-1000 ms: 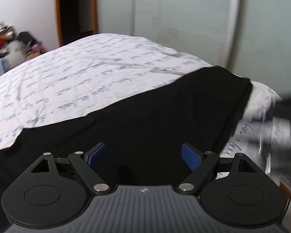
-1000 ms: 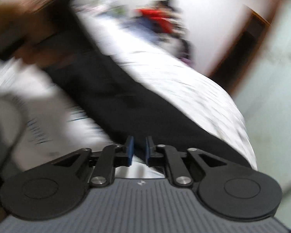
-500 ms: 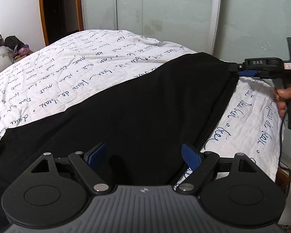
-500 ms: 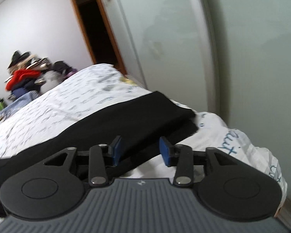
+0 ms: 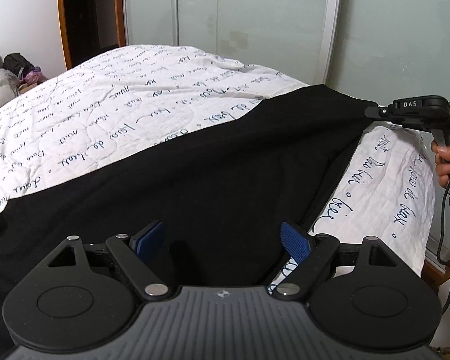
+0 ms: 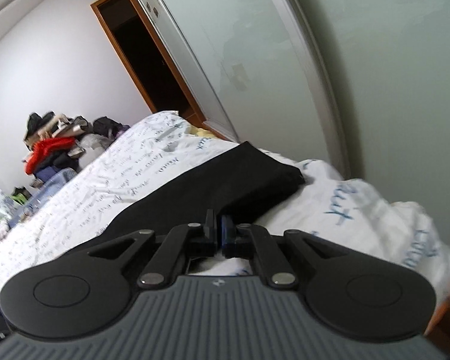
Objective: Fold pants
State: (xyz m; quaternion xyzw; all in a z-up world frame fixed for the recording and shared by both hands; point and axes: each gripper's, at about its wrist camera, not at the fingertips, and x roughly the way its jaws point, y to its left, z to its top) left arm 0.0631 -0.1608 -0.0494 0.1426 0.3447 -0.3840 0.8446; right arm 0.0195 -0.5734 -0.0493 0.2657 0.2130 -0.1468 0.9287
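Observation:
Black pants point(image 5: 210, 165) lie stretched across a white quilt with blue script point(image 5: 105, 105) on a bed. My left gripper point(image 5: 222, 237) hovers low over the near part of the pants, its blue pads wide open and nothing pinched. At the far right, a hand point(image 5: 447, 162) holds my right gripper point(image 5: 370, 111), which is shut on the pants' far corner and pulls the cloth into a taut ridge. In the right wrist view the right gripper point(image 6: 219, 228) has its jaws together on the edge of the pants point(image 6: 225, 180).
Frosted sliding doors point(image 5: 255, 30) run along the far side of the bed, with a dark wood-framed opening point(image 5: 90, 15) beside them. A heap of clothes and bags point(image 6: 51, 147) sits past the bed's end. The quilt drops off at the right edge point(image 5: 420, 225).
The right gripper swung across and rolled to the pants' far corner, opened, then shut on it. The left gripper stayed open over the pants.

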